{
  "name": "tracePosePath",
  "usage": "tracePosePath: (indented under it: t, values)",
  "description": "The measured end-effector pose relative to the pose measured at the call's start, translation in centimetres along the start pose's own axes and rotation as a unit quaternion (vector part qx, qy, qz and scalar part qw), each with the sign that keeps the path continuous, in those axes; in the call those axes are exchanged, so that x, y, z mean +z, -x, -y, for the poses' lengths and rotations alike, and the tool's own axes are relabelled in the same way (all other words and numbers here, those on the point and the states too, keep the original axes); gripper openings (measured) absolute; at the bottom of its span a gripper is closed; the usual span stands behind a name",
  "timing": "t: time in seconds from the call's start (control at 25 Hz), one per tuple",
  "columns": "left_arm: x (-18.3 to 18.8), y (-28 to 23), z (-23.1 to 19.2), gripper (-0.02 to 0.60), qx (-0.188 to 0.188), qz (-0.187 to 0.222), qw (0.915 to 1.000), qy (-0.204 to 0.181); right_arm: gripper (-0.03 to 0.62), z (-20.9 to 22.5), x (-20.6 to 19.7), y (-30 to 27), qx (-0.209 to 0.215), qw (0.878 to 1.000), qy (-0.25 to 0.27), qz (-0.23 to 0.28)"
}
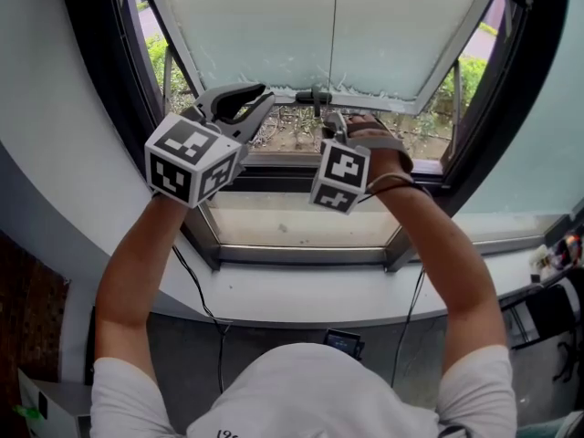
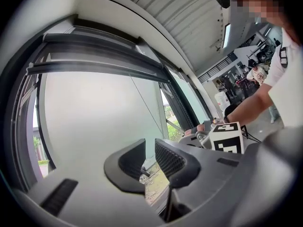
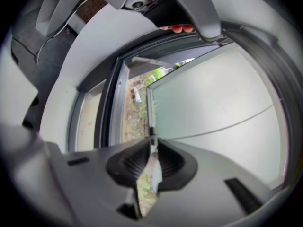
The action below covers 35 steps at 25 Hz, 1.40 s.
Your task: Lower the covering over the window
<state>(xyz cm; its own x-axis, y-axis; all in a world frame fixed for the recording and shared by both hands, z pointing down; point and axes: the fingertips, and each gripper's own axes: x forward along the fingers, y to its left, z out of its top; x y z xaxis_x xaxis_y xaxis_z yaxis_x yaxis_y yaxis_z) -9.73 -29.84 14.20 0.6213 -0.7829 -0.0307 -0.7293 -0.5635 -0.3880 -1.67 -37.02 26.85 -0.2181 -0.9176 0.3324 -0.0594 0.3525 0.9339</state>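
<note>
Lowering step in hand: right gripper (image 1: 327,121) fingers clenched on the pull (image 1: 315,96) at the bottom edge of the blind (image 1: 301,26), which hangs partway down the window frame (image 1: 91,44). Left gripper (image 1: 257,99) fingers narrowly apart, empty, alongside. Next move, as I judge it, calls for a steady straight draw down toward the sill (image 1: 292,290).

The left arm (image 1: 137,272) and right arm (image 1: 443,254) are reaching forward side by side. The left gripper (image 2: 149,157) is pointing level, its jaws standing slightly apart on nothing. The right gripper (image 3: 152,148) is angling slightly downward, its jaws pinching the shade's bottom rail (image 3: 150,119).
</note>
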Motion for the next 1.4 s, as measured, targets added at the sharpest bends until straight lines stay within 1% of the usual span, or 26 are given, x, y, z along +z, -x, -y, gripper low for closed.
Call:
tracePosePath:
  t: [0.12, 0.32, 0.44, 0.68, 0.8, 0.88, 1.08, 1.24, 1.32, 1.4]
  values:
    - [0.4, 0.1, -0.1, 0.066, 0.003, -0.004, 0.9999, -0.016, 0.052, -1.8, -0.5, -0.4, 0.022, 1.0, 0.011, -0.013]
    - [0.8, 0.3, -0.7, 0.104, 0.021, -0.018, 0.9976, -0.063, 0.052, -5.3, -0.3, -0.9, 0.053, 0.999, 0.003, -0.006]
    - [1.2, 0.4, -1.4, 0.131, 0.033, -0.024, 0.9958, -0.083, 0.052, -6.1, -0.5, -1.0, 0.059, 0.998, -0.002, -0.006]
    - [1.2, 0.8, -3.7, 0.152, 0.061, -0.039, 0.9928, -0.095, 0.052, -6.7, -1.0, -1.3, 0.064, 0.998, 0.0, -0.014]
    - [1.2, 0.6, -4.6, 0.171, 0.063, -0.054, 0.9898, -0.116, 0.052, -7.3, -1.0, -1.5, 0.069, 0.997, -0.002, -0.016]
    - [1.6, 0.3, -5.1, 0.189, 0.065, -0.062, 0.9862, -0.139, 0.052, -7.6, -1.1, -1.5, 0.075, 0.997, -0.001, -0.019]
    - [3.7, 0.1, -6.8, 0.212, 0.087, -0.072, 0.9735, -0.199, 0.052, -9.2, -1.3, -2.1, 0.091, 0.995, 0.007, -0.03]
    - [4.7, -0.3, -8.1, 0.221, 0.102, -0.081, 0.965, -0.228, 0.052, -11.3, -1.5, -2.4, 0.105, 0.994, 0.019, -0.037]
    - [4.9, -0.4, -9.0, 0.227, 0.114, -0.088, 0.9582, -0.247, 0.052, -12.1, -1.5, -2.4, 0.11, 0.993, 0.023, -0.039]
    - [5.0, -0.7, -9.7, 0.232, 0.125, -0.098, 0.948, -0.276, 0.054, -12.6, -1.5, -2.5, 0.114, 0.992, 0.024, -0.042]
